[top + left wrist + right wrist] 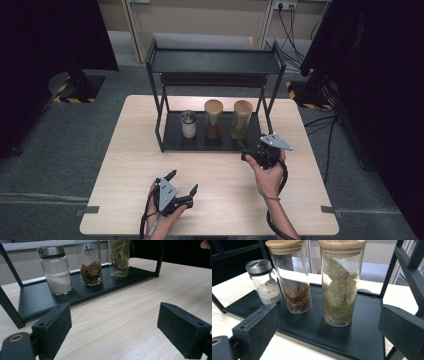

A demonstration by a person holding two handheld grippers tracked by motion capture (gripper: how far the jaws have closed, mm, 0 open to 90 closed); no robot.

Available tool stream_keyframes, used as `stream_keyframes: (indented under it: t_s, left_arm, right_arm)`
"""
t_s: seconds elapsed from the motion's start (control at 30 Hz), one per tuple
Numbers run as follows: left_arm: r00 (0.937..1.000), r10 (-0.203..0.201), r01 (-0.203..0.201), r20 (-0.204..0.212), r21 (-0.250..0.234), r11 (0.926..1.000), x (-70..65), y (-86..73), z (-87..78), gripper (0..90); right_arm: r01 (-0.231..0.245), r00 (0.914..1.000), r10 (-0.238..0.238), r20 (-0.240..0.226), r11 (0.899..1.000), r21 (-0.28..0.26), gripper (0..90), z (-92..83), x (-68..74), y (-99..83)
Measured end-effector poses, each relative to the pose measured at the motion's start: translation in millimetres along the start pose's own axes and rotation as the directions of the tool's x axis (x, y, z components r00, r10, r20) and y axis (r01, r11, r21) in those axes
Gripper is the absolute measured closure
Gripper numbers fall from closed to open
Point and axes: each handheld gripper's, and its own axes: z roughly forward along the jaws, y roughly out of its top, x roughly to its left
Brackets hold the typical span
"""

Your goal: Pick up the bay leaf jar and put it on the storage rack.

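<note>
Dim, soft, slightly blurred pictures

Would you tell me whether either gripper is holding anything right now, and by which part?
Nothing is held. The left gripper is open over bare table; the right gripper is open, facing the jar of pale leaves without touching it.
</note>
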Motion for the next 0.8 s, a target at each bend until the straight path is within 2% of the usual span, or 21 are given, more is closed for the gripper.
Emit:
stream_keyframes:
  t_s: [0.8]
  left_arm:
    - [1.0,-0.002,0.002,-0.004,0.001,1.0,0.3,0.0,0.0,11.6]
  right_arm:
    - [0.015,0.9998,-0.015,-0.014,1.0,0.014,3.4,-18.6,-2.3,-18.6]
